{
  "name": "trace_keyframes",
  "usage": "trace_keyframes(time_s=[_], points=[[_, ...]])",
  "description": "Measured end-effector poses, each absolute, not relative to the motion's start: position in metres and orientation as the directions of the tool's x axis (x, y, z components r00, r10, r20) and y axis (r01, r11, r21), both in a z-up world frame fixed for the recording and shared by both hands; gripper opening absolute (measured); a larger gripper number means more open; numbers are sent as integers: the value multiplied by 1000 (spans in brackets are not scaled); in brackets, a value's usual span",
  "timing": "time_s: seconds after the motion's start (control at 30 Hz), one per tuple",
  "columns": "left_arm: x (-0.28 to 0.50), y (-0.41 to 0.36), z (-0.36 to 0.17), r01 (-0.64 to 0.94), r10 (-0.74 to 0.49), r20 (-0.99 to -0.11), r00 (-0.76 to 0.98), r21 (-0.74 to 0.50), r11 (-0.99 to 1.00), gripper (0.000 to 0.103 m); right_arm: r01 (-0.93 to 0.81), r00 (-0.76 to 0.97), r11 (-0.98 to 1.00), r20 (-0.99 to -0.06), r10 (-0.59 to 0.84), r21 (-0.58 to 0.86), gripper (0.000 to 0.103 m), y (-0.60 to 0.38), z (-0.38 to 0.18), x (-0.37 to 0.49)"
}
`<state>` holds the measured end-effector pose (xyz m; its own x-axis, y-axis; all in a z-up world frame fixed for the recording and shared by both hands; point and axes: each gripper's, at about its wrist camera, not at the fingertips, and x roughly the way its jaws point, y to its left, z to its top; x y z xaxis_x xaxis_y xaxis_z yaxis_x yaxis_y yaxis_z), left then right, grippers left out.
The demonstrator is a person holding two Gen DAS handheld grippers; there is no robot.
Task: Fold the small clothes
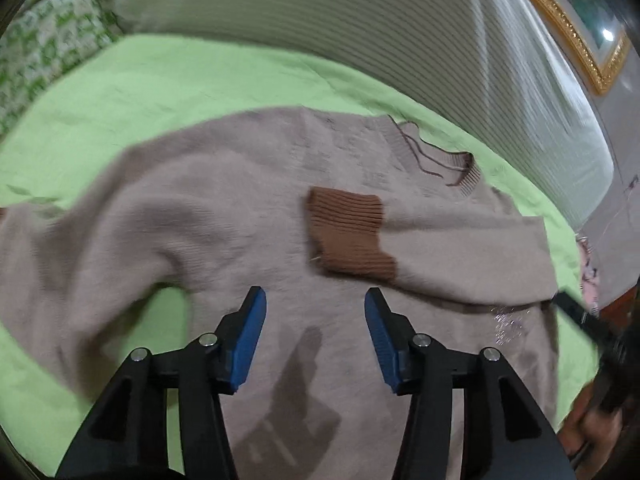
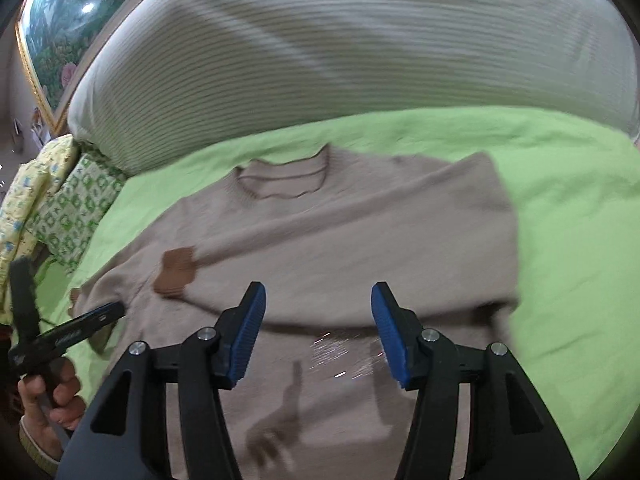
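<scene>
A beige knit sweater lies flat on a green bed sheet. One sleeve is folded across the chest, and its brown ribbed cuff rests mid-body. The neckline points toward the headboard. My left gripper is open and empty, hovering above the sweater body just below the cuff. In the right wrist view the sweater, its cuff and its neckline show. My right gripper is open and empty above the lower chest. The other sleeve spreads out left in the left wrist view.
A padded ribbed headboard stands behind the bed. Patterned pillows lie at the left. A gold-framed picture hangs on the wall. The hand with the left gripper's handle shows at the right wrist view's left edge.
</scene>
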<state>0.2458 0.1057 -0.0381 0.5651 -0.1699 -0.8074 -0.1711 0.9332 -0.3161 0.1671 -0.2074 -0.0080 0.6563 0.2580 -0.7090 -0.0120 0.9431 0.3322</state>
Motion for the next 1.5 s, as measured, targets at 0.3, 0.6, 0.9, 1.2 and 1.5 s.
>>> trace_keyframes(time_s=[0.3,0.6,0.9,1.2,1.5], points=[[312,82,-70,-191,-209,-844,494,-340,921,25,152,647,877,-716,260,455,56,-257,-53,160],[296,88,-39,-147,-181,-747,640,-350,925,5,284,722,770,-656,221,572,57,-330,-64,160],[280,109,-47,-135,-123,-771,625,-262,956,5,263,726,793,-654,212,549,57,-324,-63,161],[260,97,-67,-87,-113,-809,577,-199,976,9,315,657,789,-721,220,528,41,-335,-61,146],[223,101,1,-82,-124,-696,708,-254,964,10,141,747,949,-659,84,281,82,-296,8,194]])
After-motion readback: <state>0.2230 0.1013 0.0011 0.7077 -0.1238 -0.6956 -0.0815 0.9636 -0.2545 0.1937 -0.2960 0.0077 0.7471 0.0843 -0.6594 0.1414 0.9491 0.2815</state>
